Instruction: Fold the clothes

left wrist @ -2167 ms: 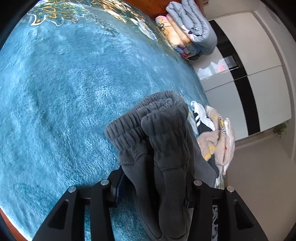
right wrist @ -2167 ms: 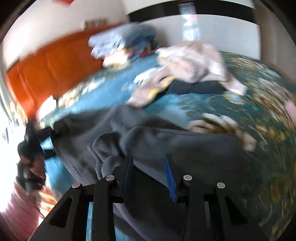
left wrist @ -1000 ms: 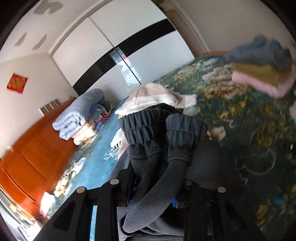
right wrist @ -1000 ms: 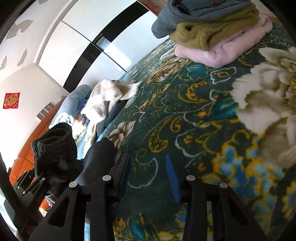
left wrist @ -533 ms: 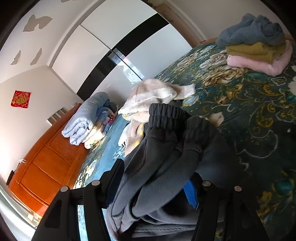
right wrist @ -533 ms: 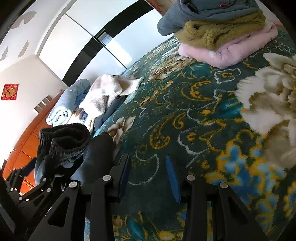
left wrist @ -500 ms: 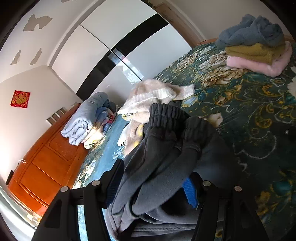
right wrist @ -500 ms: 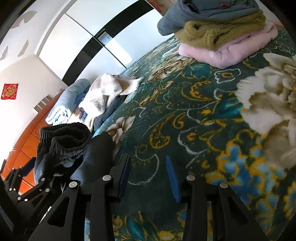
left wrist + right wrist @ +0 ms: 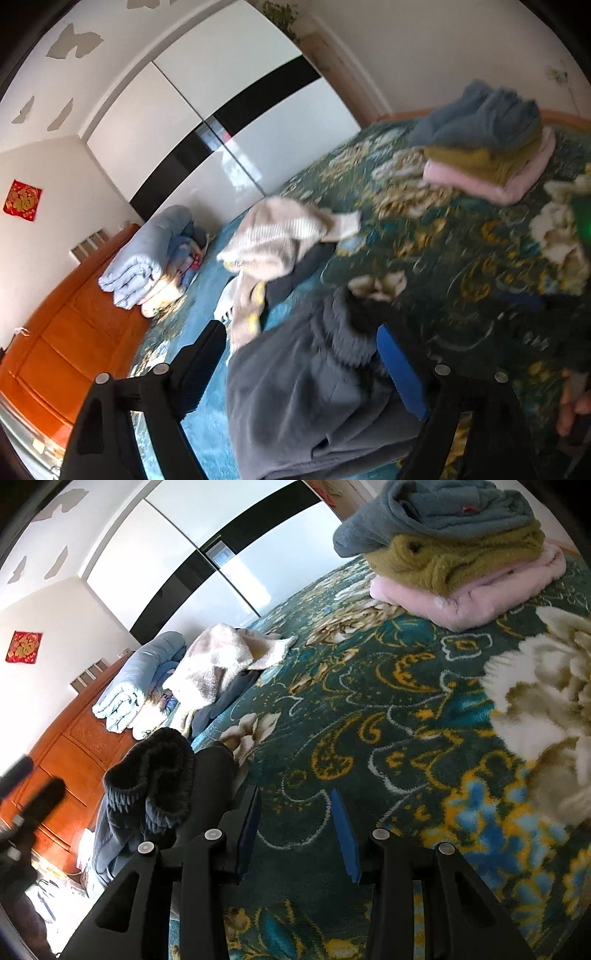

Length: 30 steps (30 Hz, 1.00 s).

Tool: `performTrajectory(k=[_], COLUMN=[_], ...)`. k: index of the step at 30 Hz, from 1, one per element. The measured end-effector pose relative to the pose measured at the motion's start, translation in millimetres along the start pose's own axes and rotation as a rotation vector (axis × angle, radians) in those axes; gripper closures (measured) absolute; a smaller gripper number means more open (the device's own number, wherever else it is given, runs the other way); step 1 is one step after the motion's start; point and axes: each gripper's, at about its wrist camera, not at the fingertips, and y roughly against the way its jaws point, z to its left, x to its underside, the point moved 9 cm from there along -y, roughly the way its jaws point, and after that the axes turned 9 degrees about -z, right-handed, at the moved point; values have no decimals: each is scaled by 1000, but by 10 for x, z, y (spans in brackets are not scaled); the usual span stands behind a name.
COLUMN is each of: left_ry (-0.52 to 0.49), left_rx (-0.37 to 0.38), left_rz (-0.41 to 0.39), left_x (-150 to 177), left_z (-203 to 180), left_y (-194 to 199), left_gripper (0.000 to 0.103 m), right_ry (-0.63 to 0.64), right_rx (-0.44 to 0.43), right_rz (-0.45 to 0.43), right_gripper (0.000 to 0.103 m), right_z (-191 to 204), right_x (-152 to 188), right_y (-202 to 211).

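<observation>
Dark grey sweatpants point(image 9: 310, 391) lie folded on the teal floral blanket point(image 9: 461, 258), cuffs uppermost. My left gripper point(image 9: 299, 354) is wide open just above them and holds nothing. The pants also show at the left of the right wrist view point(image 9: 155, 775). My right gripper point(image 9: 295, 823) is open and empty over bare blanket point(image 9: 369, 720), to the right of the pants. A heap of unfolded clothes with a cream sweater point(image 9: 273, 236) on top lies beyond the pants; it also shows in the right wrist view point(image 9: 218, 661).
A stack of folded clothes, blue-grey on mustard on pink point(image 9: 465, 550), sits at the far right; it also shows in the left wrist view point(image 9: 491, 147). Rolled bedding point(image 9: 147, 258) lies against an orange wooden headboard point(image 9: 66, 339). White wardrobe doors point(image 9: 236, 110) stand behind.
My left gripper has opened and let go of the sweatpants, which now lie on the blanket. My right gripper let go of the pants earlier, moved right and has stayed open.
</observation>
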Motion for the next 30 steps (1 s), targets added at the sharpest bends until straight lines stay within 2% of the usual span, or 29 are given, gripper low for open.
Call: performTrajectory(k=[2, 6, 9, 13, 17, 20, 22, 23, 25, 28, 30], left_ry=[40, 122, 226, 314, 355, 349, 343, 345, 360, 383, 403], left_rx=[10, -73, -123, -153, -91, -34, -4, 9, 36, 86, 117], left_rz=[-13, 1, 59, 186, 281, 305, 309, 310, 316, 317, 313], left_x=[-68, -28, 196, 691, 1154, 1334, 1407, 1439, 1502, 1577, 1630], left_z=[124, 573, 937, 1150, 1019, 835, 740, 710, 678, 657, 662], left_y=[32, -45, -199, -491, -688, -740, -751, -755, -764, -777, -782], left_gripper=[17, 16, 15, 14, 14, 14, 14, 14, 14, 14, 14], right_ry=[8, 28, 39, 78, 148, 222, 263, 277, 285, 208, 197], right_rx=[-3, -6, -14, -8, 16, 41, 14, -5, -72, -231, -271], right_rz=[-4, -8, -2, 7, 16, 13, 12, 13, 19, 76, 124], right_gripper=[62, 62, 62, 62, 61, 53, 47, 41, 40, 33, 32], right_z=[20, 56, 96, 166, 263, 382, 533, 602, 751, 966, 1066], right_x=[-9, -21, 0, 40, 90, 120, 149, 165, 200, 312, 422], right_y=[11, 16, 11, 2, 4, 31, 59, 71, 86, 96, 52])
